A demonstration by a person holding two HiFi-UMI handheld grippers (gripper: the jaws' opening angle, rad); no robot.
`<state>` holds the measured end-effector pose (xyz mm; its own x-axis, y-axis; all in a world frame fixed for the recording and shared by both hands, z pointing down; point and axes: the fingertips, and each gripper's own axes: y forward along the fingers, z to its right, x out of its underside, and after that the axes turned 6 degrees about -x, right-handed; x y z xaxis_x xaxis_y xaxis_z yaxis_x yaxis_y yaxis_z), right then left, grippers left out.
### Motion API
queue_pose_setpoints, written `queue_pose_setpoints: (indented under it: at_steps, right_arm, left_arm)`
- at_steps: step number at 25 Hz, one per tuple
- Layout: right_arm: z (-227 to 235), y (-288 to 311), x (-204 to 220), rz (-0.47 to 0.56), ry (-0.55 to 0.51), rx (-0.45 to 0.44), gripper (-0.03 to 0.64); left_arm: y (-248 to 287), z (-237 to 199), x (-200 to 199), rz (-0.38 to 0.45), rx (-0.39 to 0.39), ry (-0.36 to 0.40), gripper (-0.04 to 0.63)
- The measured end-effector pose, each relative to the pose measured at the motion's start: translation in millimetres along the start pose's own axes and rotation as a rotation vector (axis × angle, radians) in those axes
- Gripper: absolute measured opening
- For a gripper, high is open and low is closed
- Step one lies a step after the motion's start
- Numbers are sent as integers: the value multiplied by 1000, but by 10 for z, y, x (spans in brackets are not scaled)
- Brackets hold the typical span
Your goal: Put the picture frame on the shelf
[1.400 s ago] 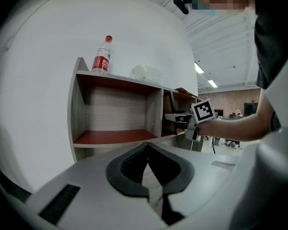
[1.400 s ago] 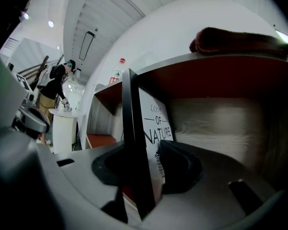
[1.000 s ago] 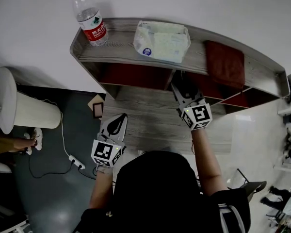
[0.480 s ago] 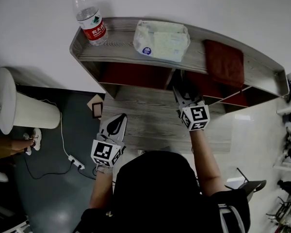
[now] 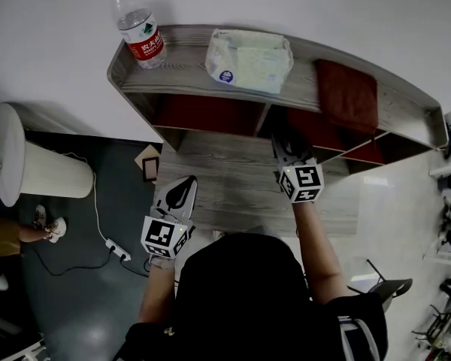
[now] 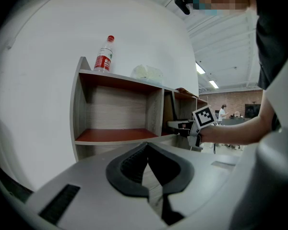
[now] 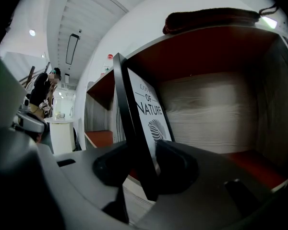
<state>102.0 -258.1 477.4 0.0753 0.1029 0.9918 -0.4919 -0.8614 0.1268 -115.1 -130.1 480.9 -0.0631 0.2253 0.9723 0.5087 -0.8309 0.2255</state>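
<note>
The picture frame (image 7: 141, 114) stands nearly upright at the mouth of the shelf (image 7: 221, 109) compartment beneath a dark red cloth (image 5: 349, 96). The right gripper (image 7: 151, 162) is closing on its lower edge, a pad against each face. The left gripper (image 6: 148, 150) hangs back off the shelf, jaws together and empty.

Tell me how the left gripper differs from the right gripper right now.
The left gripper is shut and empty; the right gripper is closing its jaws on the frame. The left gripper hangs outside the shelf; the right gripper reaches into it. Both carry marker cubes.
</note>
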Motion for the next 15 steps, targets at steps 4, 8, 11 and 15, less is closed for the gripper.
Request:
queue_pose_setpoints:
  at_steps: [4, 8, 11, 15]
  right_arm:
    - [-34, 28, -19, 8, 2, -11, 86]
    - [-104, 102, -23, -2, -11, -12, 100]
    - [-161, 159, -33, -4, -12, -20, 115]
    - [-210, 208, -46, -3, -11, -29, 126]
  left_arm:
    - [-12, 0, 5, -1, -6, -1, 8]
    - [-29, -3, 4, 0, -14, -3, 8]
    - [-40, -14, 12, -2, -20, -5, 8]
    - [-61, -37, 18, -2, -29, -11, 8]
